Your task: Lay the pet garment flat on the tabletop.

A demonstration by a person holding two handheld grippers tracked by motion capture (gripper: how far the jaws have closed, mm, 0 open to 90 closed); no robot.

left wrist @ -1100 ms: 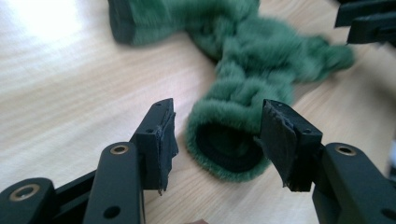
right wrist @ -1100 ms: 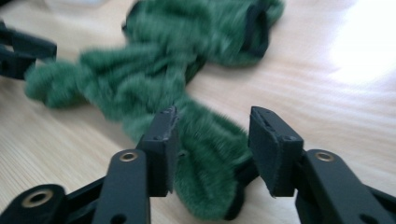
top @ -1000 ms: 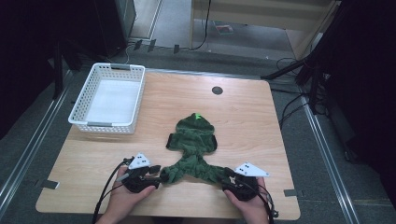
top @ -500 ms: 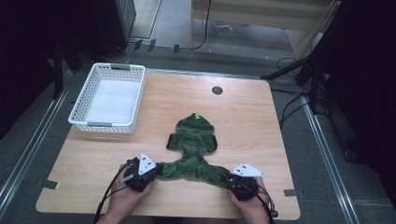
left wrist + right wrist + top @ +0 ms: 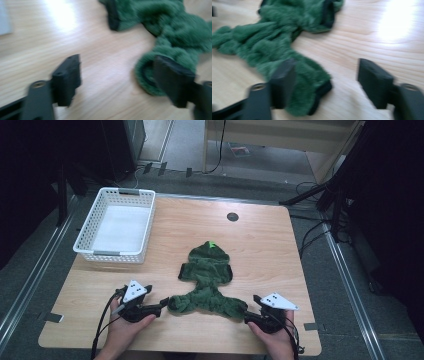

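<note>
On the table [image 5: 260,235], both hand-held grippers [image 5: 162,304] [image 5: 248,316], just opened, flank the green garment [image 5: 207,282]; the white basket [image 5: 117,226] stands well apart.

Each hand carries a black gripper with a compact, dark body. The left gripper [image 5: 162,305] is topped by a pale grey three-cornered plate dotted with small dark marks, and the right gripper [image 5: 248,316] wears a matching plate. Thin black cables trail from both bodies back toward the person. Seen close in the gripper views, the jaws are matte black, blocky pads on flat black arms, each arm showing a round brass-coloured screw hole near its base. The forearms appear bare, with no sleeves
</note>
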